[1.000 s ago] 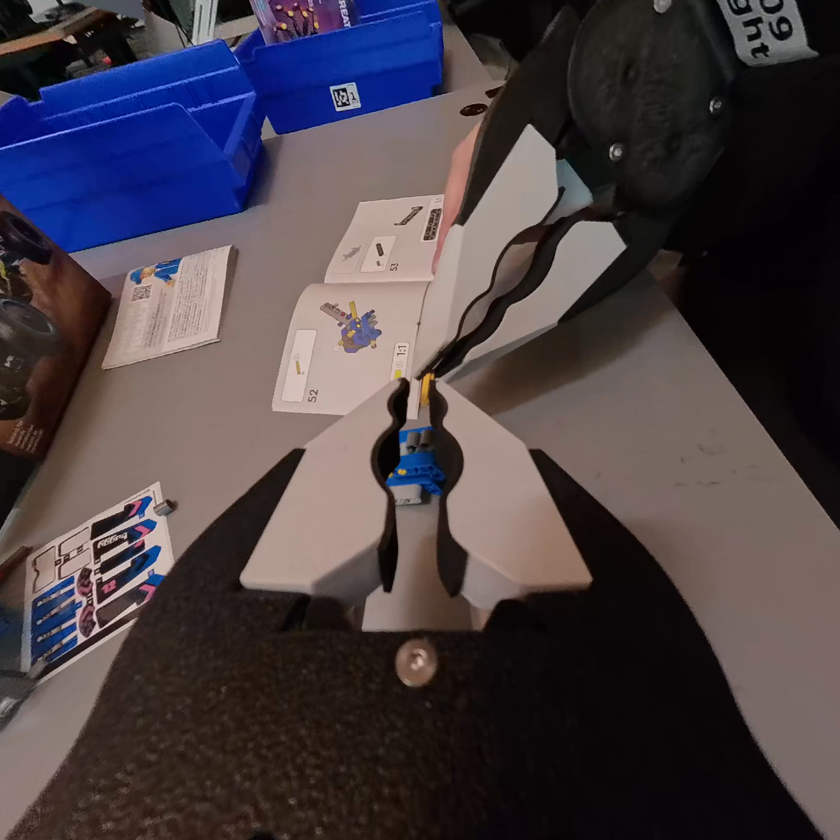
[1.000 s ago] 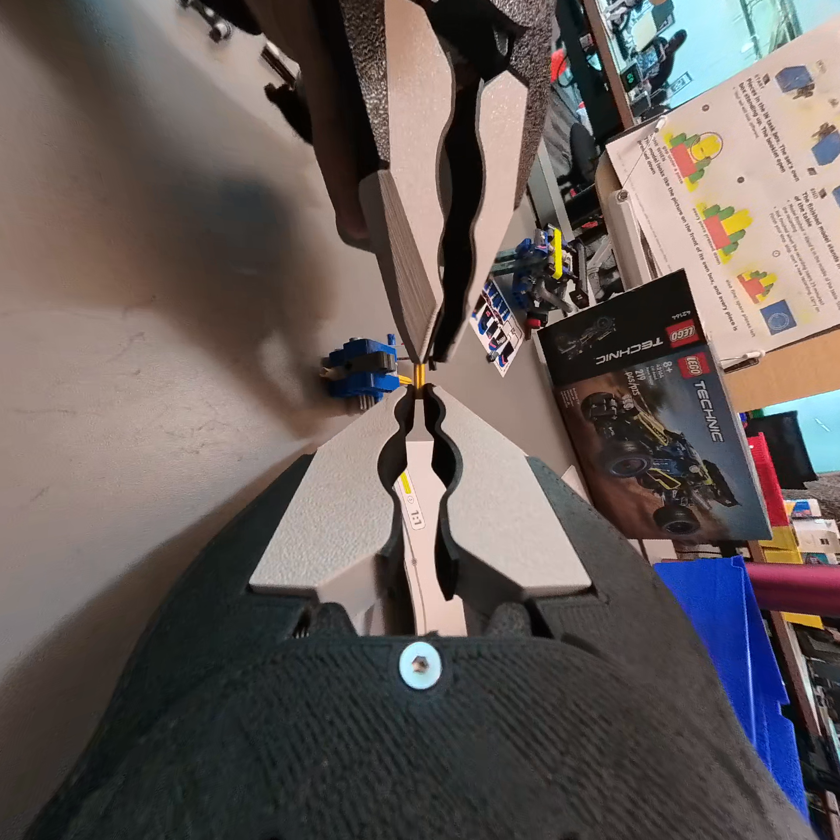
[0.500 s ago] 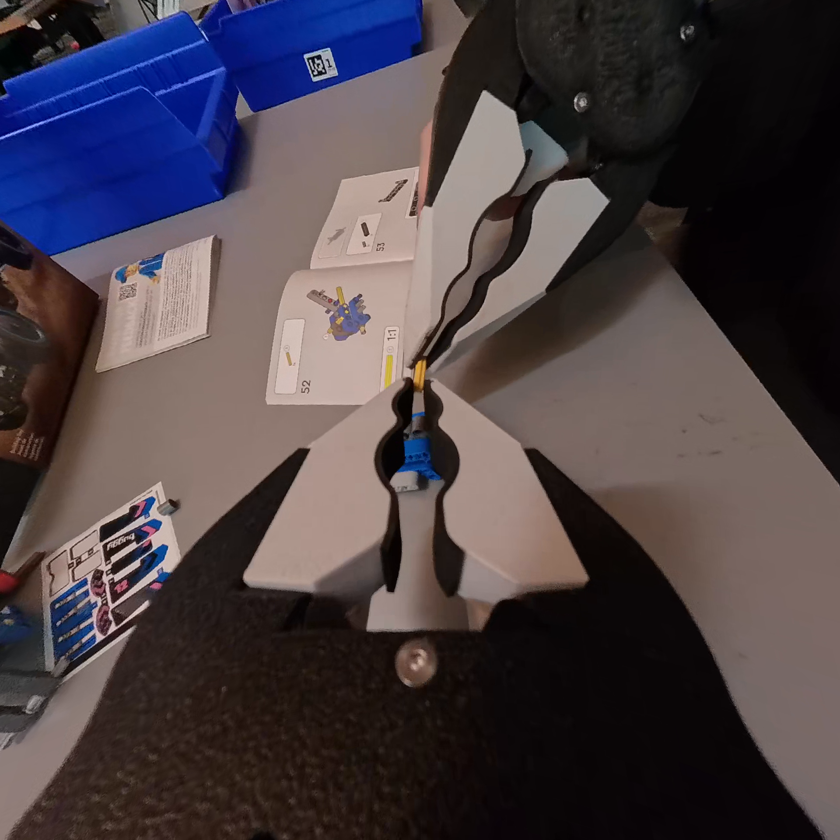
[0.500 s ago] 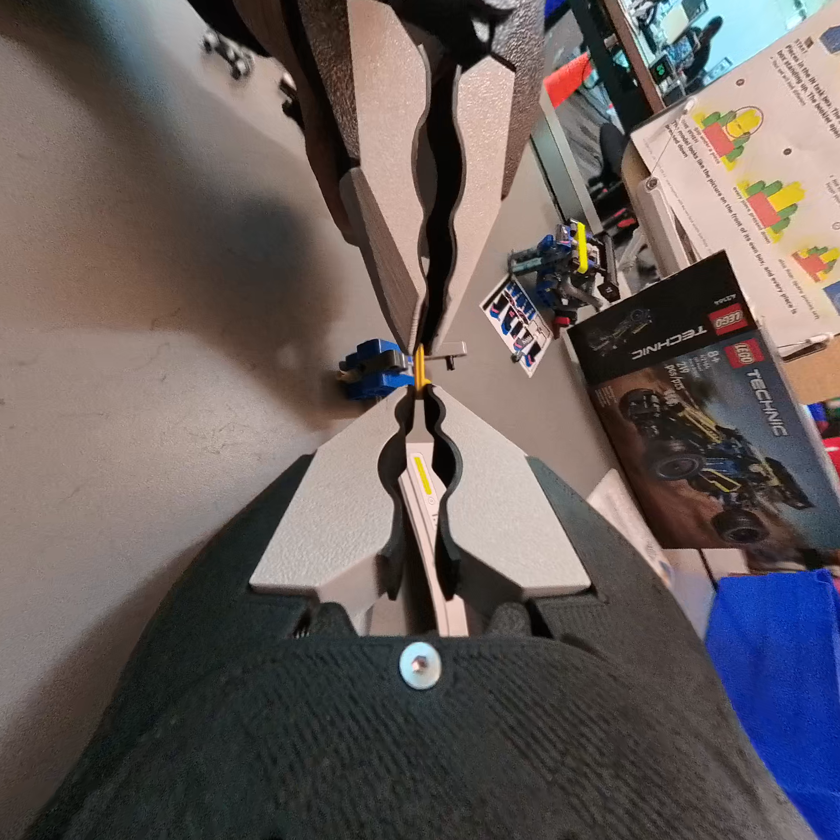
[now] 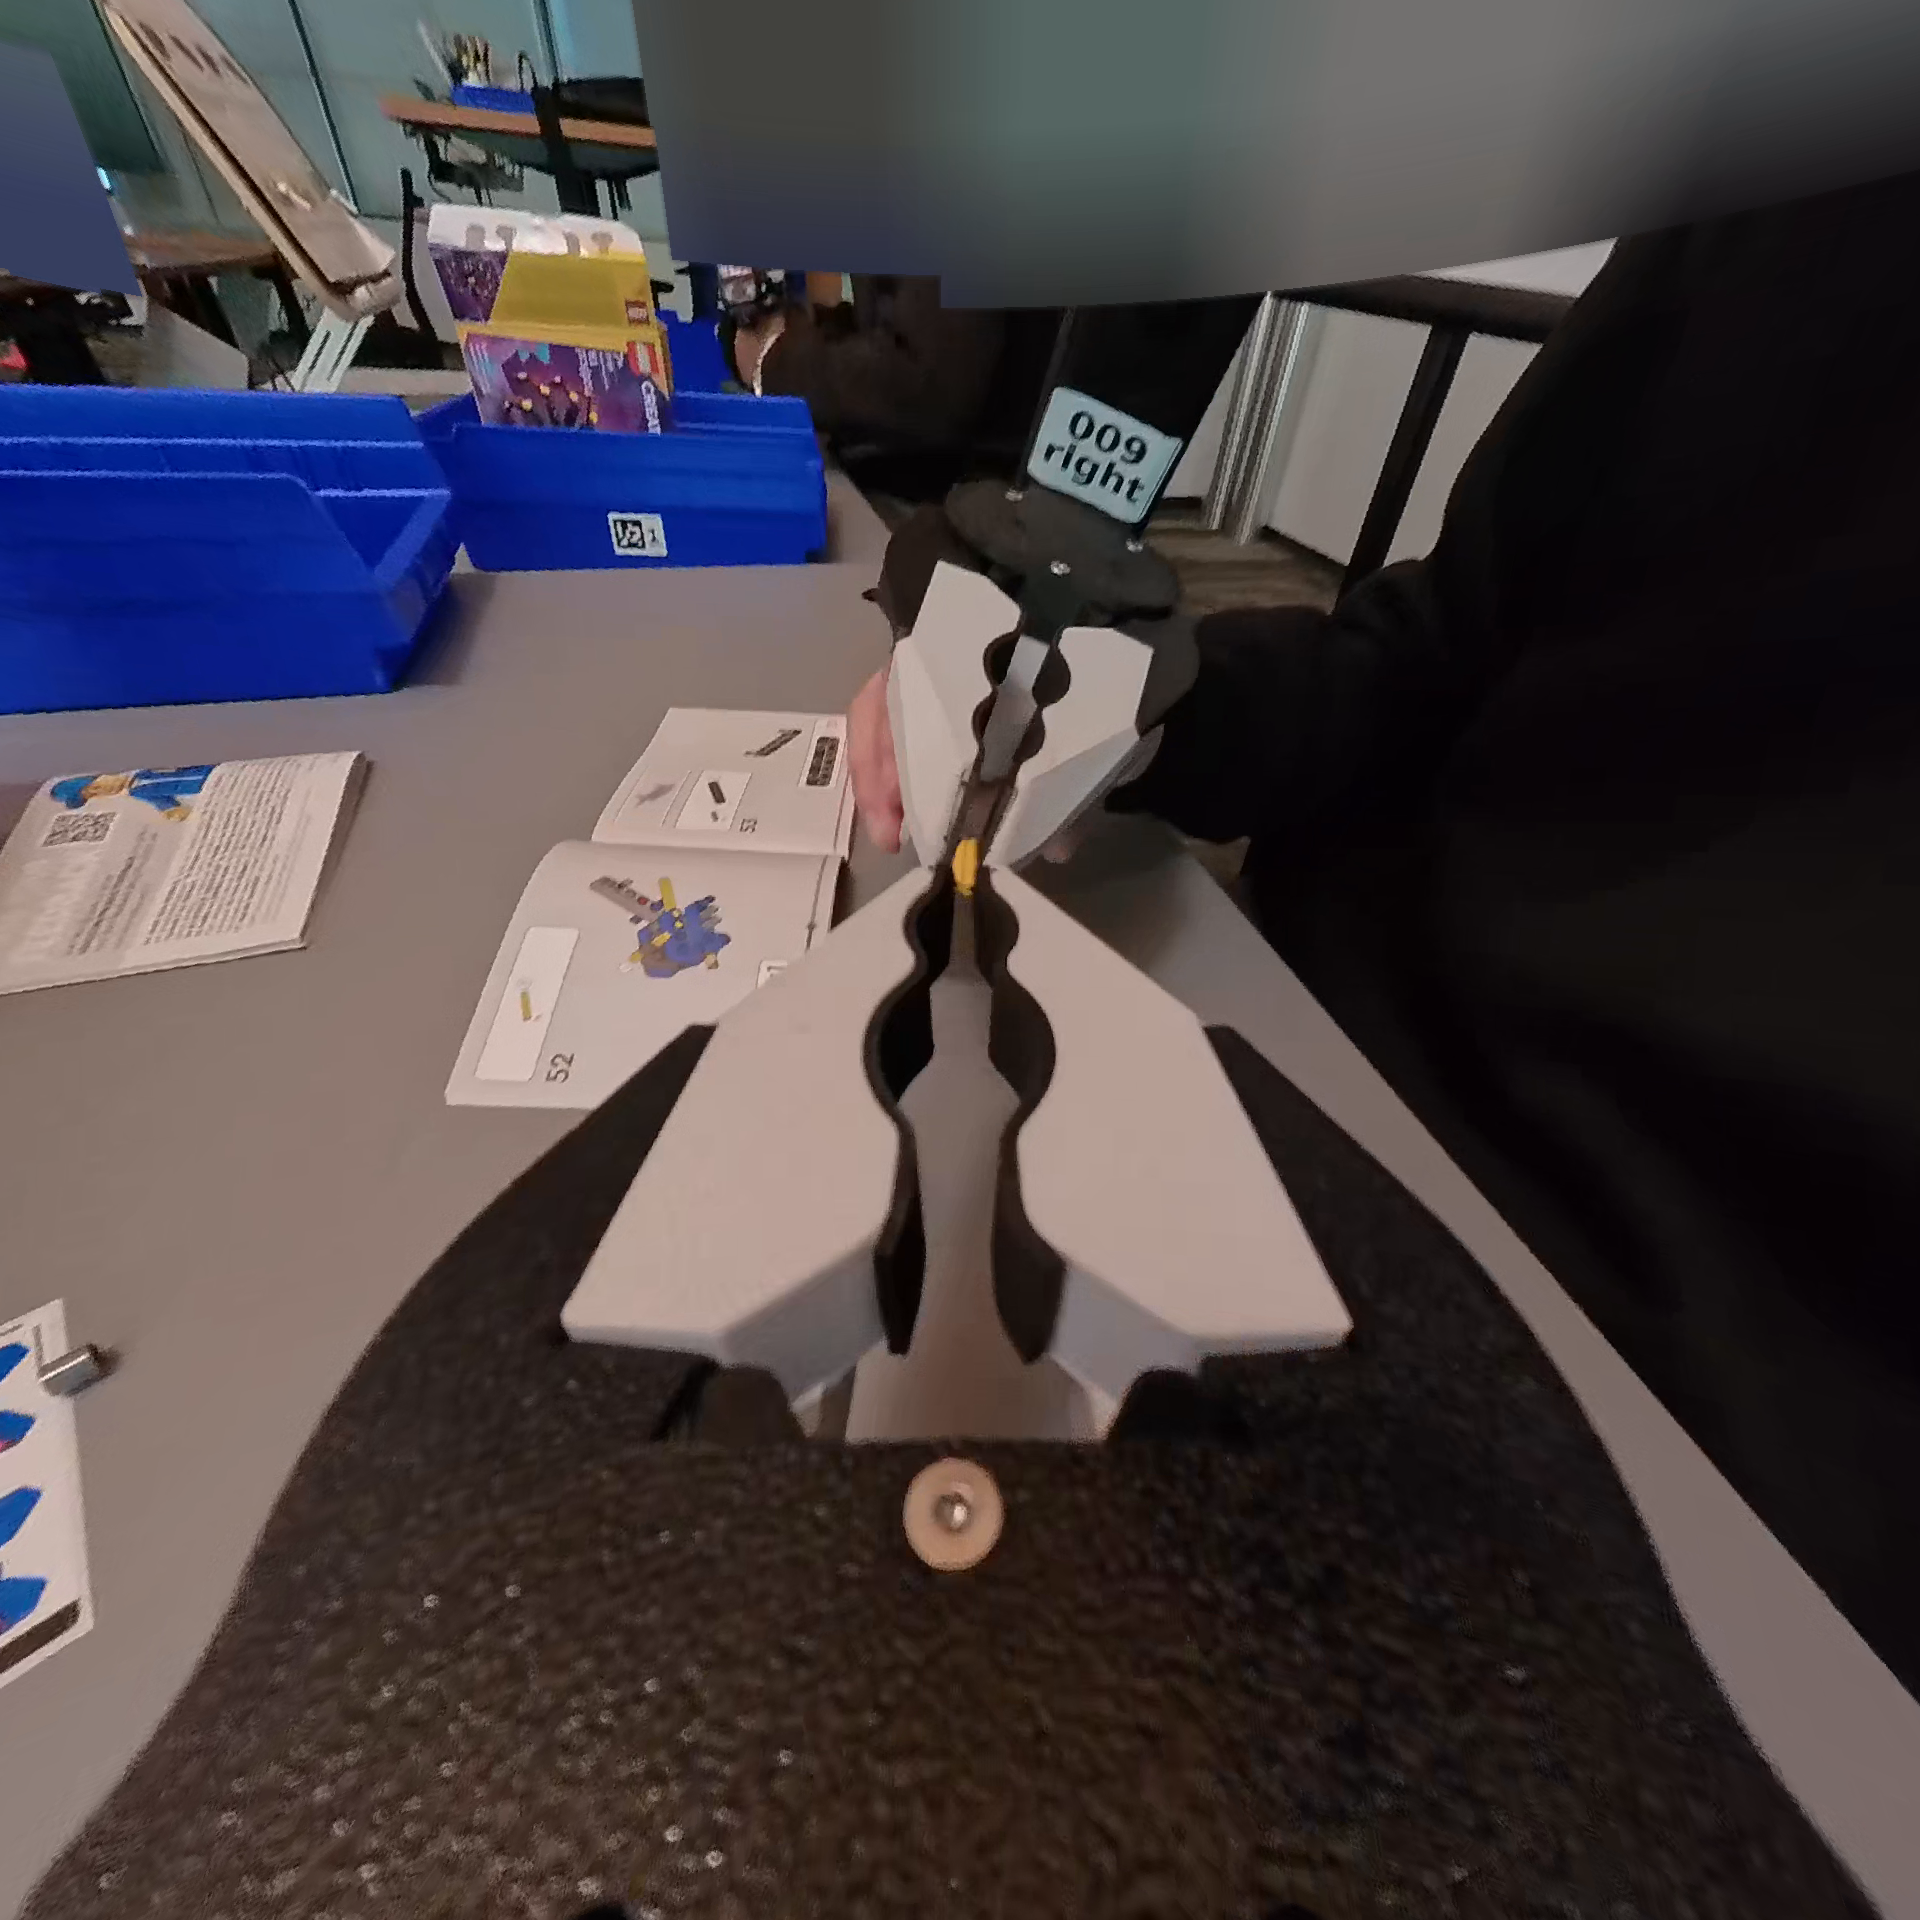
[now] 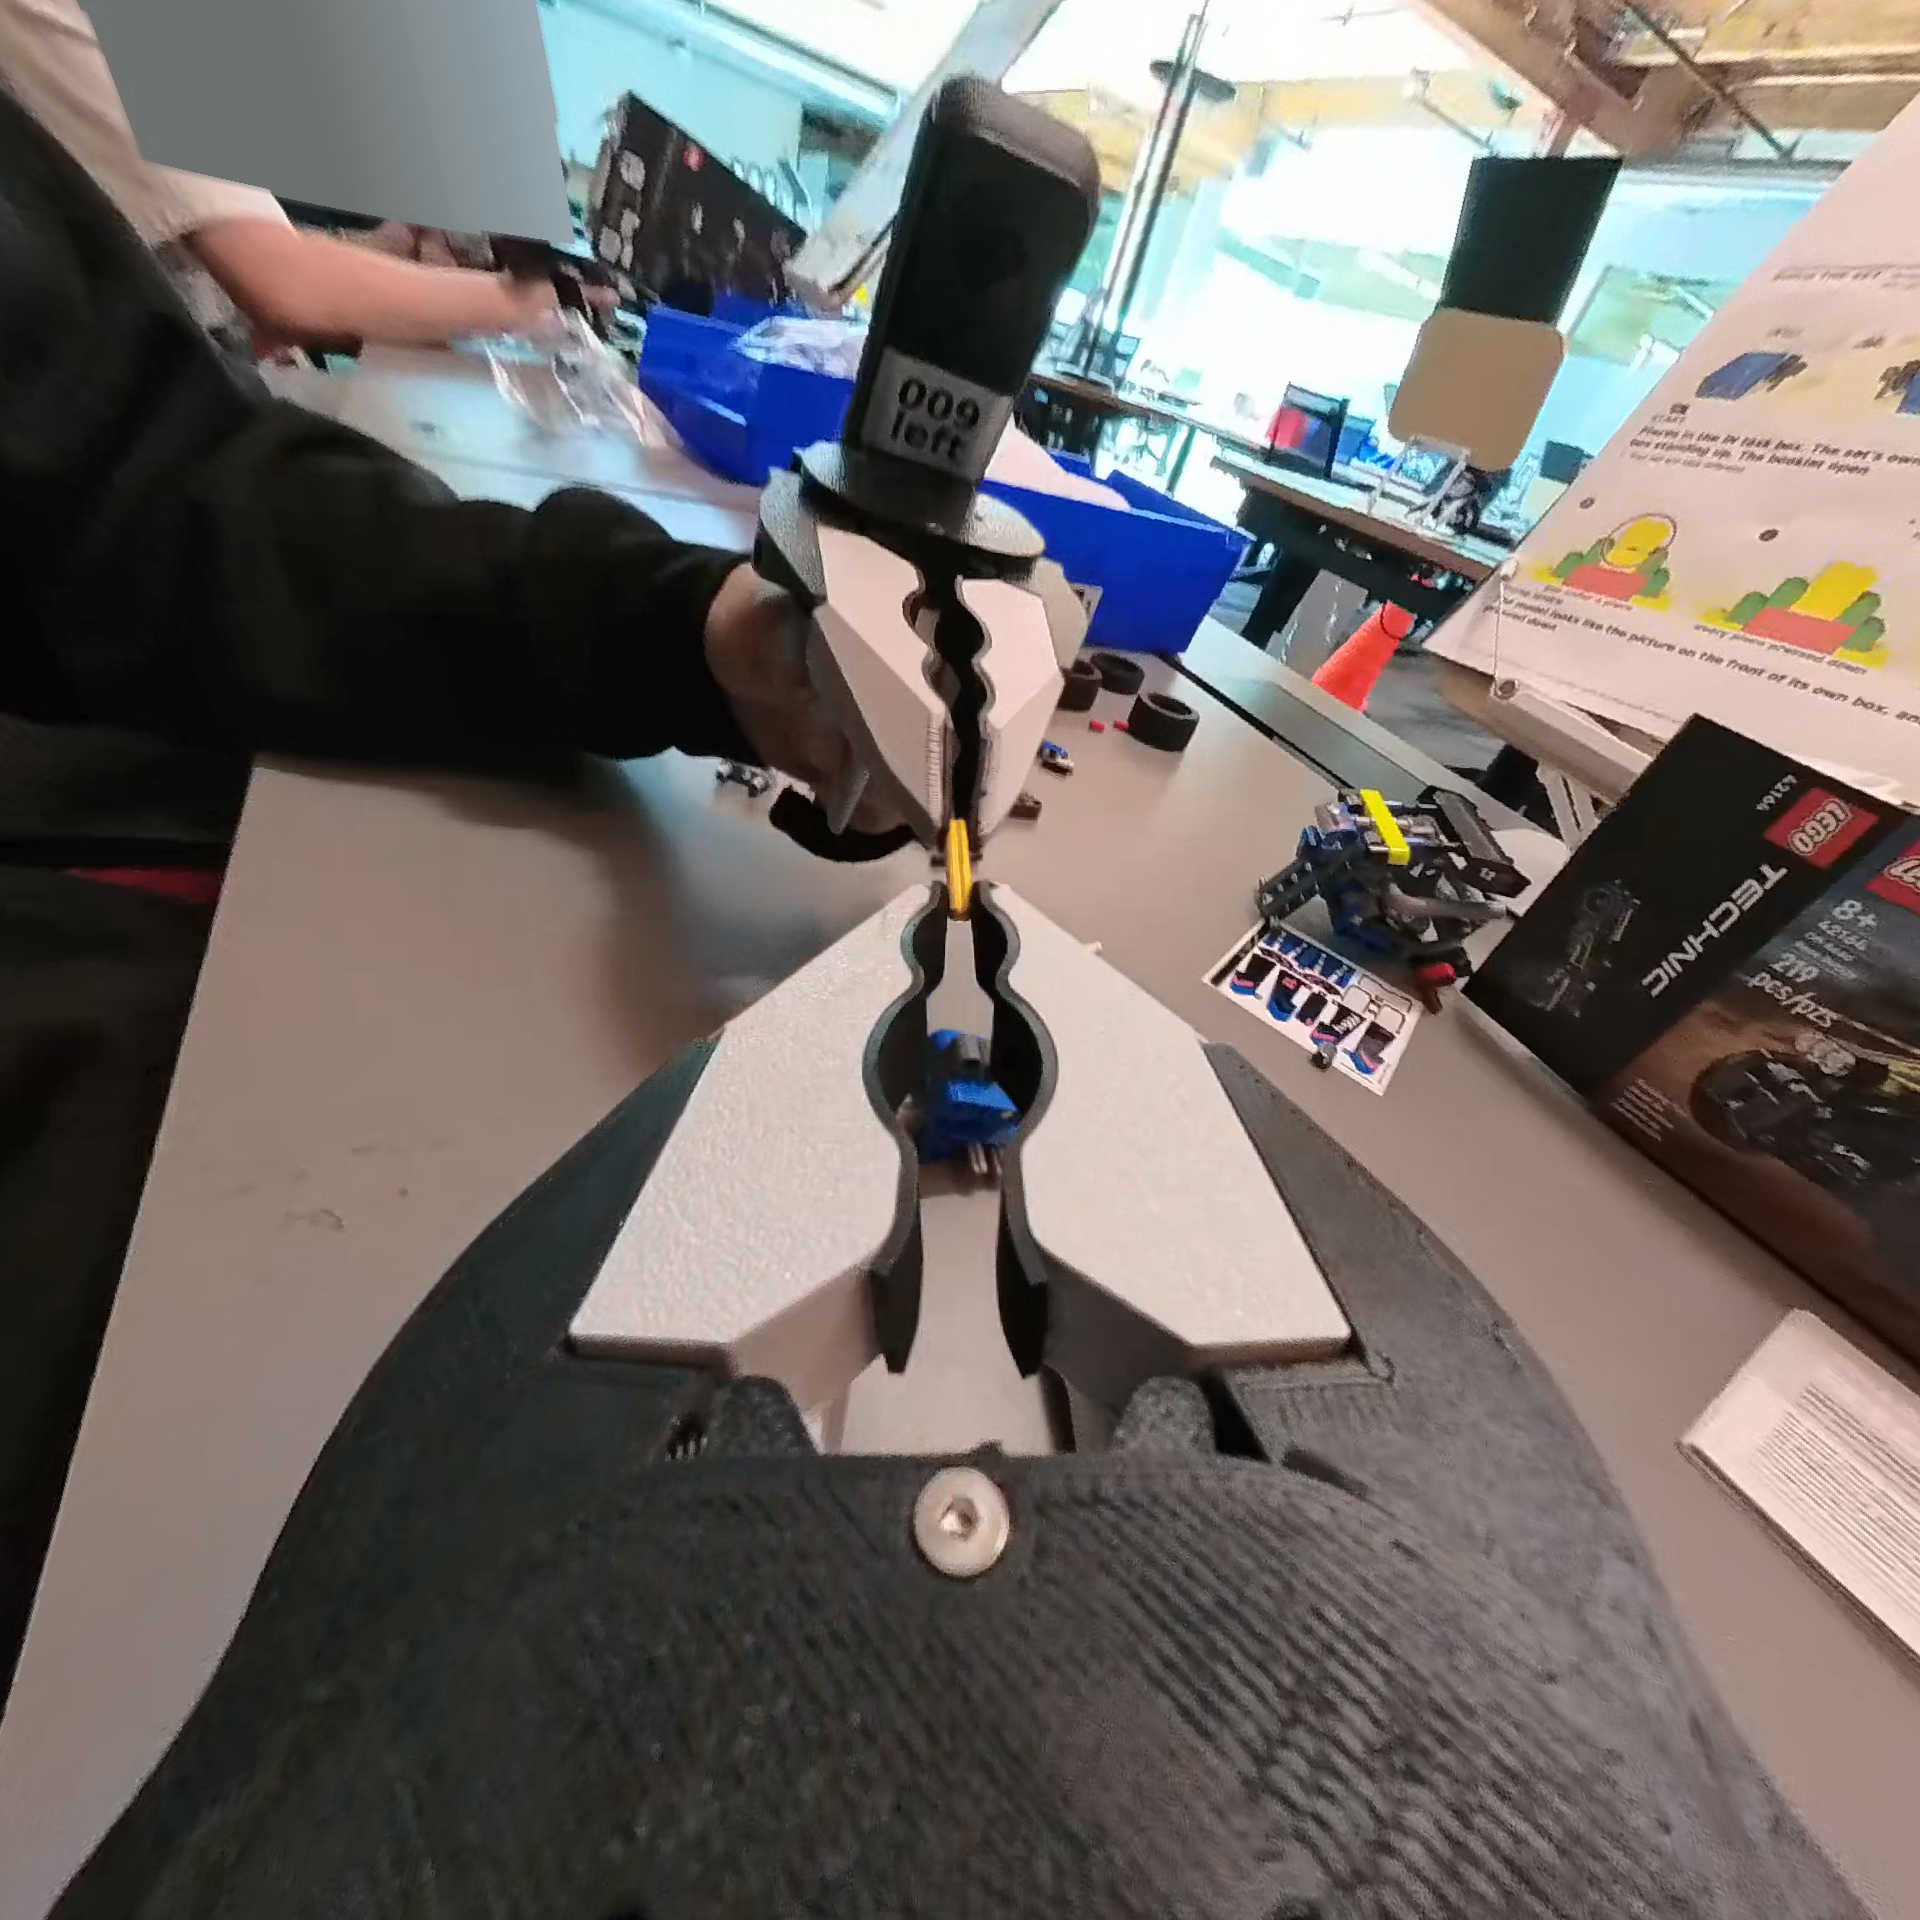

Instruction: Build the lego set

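1. Fingers of both grippers are closed tip to tip on one small yellow pin; left gripper pinches its far end, right gripper its near end.
2. Left wrist view shows the same: the left gripper below, the right gripper above, and the yellow pin clamped between the two pairs of tips, held off the grey table.
3. Blue lego sub-assembly lies on the table under the right gripper, seen through the round gap between its fingers, apart from the pin.
4. Open instruction booklet lies flat just left of the meeting tips.
5. Second leaflet farther left; sticker sheet at the left edge with a small grey piece beside it.
6. Blue bins stand along the far table edge.
7. Right wrist view: partly built blue and black model sits right of the grippers, with the sticker sheet in front of it and the set box beside it.
8. Loose black tyres and small pieces lie behind the left gripper.
9. Dark sleeve of the person reaches to the left gripper.
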A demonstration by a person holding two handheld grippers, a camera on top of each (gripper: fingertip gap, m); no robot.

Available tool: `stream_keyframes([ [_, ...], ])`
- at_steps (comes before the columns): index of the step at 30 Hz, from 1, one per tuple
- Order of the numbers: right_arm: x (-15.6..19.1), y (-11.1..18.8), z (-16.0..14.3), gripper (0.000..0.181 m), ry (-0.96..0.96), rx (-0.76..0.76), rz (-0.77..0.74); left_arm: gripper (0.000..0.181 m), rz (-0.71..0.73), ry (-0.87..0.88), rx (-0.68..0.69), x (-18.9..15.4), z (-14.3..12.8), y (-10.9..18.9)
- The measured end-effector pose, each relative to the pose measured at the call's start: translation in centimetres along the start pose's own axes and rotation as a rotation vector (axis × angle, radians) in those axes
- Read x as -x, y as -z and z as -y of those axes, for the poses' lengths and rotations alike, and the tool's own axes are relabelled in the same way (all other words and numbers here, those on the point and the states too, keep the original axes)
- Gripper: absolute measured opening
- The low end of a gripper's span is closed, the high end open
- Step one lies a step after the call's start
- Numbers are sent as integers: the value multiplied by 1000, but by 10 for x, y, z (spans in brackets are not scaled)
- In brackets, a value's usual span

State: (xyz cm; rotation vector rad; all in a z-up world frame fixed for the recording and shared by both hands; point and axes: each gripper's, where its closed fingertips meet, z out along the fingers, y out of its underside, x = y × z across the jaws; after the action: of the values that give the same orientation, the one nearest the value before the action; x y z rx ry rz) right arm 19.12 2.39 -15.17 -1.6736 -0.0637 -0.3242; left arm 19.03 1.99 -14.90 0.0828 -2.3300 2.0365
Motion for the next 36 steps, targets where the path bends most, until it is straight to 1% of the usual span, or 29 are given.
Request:
stream_keyframes([
  [3, 1, -1, 3, 2, -19, -40, 2, 0, -16, 6, -23, -2, 3, 0],
  [9, 0, -3, -2, 2, -66, -9, 9, 1, -1, -18, 4, 0, -2, 0],
  [13, -3, -6, -28, 2, -129, 132, 21, 1, 76, -88, 148, 11, -24, 0],
  [14, -6, -5, -36, 2, -139, 182, 12, 4, 103, -102, 187, 15, -29, 2],
  [15, -7, -4, -44, 2, -147, 230, 13, 14, 127, -105, 219, 19, -33, 3],
  [16, -10, -3, -50, 3, -164, 268, 8, 15, 148, -98, 255, 23, -37, 5],
  [20, -15, -3, -56, 2, -230, 298, 9, 28, 167, -23, 390, 28, -63, 3],
  [22, -14, -4, -59, 3, -240, 320, 30, 29, 176, 5, 431, 31, -74, 1],
  [26, -9, -6, -65, 3, -247, 362, 71, 14, 152, -15, 424, 27, -77, -3],
  [31, -4, -8, -75, 3, -246, 422, 127, 13, 134, -5, 407, 26, -77, -4],
  [36, -2, -9, -75, 3, -218, 421, 153, 12, 127, -36, 410, 25, -77, -5],
])
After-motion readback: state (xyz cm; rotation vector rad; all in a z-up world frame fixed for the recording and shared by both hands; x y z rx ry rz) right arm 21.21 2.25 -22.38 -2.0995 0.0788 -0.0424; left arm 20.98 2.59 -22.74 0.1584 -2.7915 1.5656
